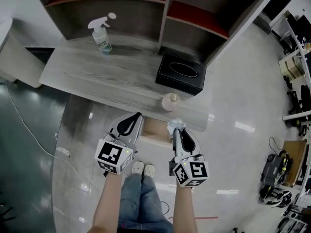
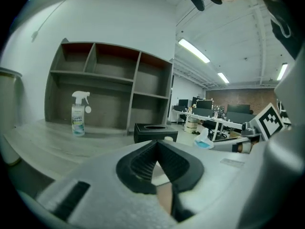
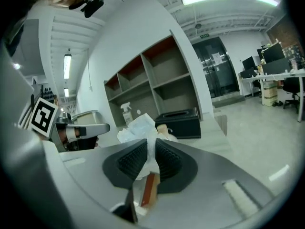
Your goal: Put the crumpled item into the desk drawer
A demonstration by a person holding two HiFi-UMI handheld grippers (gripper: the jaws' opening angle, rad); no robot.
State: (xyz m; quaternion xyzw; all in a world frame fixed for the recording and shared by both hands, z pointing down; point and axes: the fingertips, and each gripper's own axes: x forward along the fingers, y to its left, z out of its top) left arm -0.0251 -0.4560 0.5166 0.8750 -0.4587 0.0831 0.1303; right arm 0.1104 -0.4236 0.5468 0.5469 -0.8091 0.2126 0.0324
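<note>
My right gripper (image 1: 174, 128) (image 3: 148, 144) is shut on a crumpled white tissue (image 1: 177, 124) (image 3: 137, 128), which bulges out past the jaw tips. It hovers just off the desk's front edge, over the right end of the open wooden drawer (image 1: 154, 129). My left gripper (image 1: 138, 116) (image 2: 156, 144) is shut with nothing between its pads, at the drawer's left end. From the left gripper view the tissue (image 2: 205, 140) shows to the right. The drawer's inside is mostly hidden by the two grippers.
On the grey wood desk (image 1: 97, 76) stand a spray bottle (image 1: 101, 38), a black tissue box (image 1: 181, 74) and a small round cream object (image 1: 170, 102) near the front edge. A shelf unit rises behind. My legs and shoes are below the drawer.
</note>
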